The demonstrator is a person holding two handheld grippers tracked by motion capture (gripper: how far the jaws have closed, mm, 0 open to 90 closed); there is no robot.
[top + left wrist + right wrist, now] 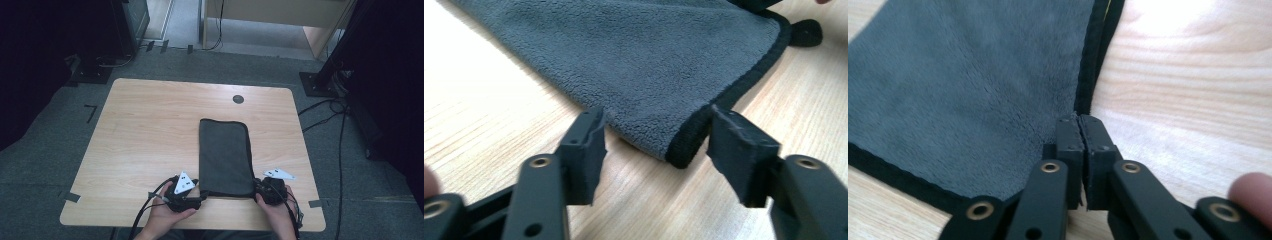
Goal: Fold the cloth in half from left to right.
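A dark grey towel [223, 155] with a black hem lies folded into a long strip on the wooden table [150, 125]. It runs from the middle toward the near edge. My left gripper [201, 197] sits at the towel's near left corner. In the left gripper view its jaws [656, 120] stand open on either side of that corner of the towel [649, 60], apart from the cloth. My right gripper [256, 188] is at the near right corner. In the right gripper view its jaws [1079, 120] are pressed together on the black hem of the towel [963, 100].
A round black grommet [238, 99] sits in the table top near the far edge. Bare wood spreads to the left of the towel. Black stands [320, 80] and cables [340, 125] lie on the grey carpet around the table.
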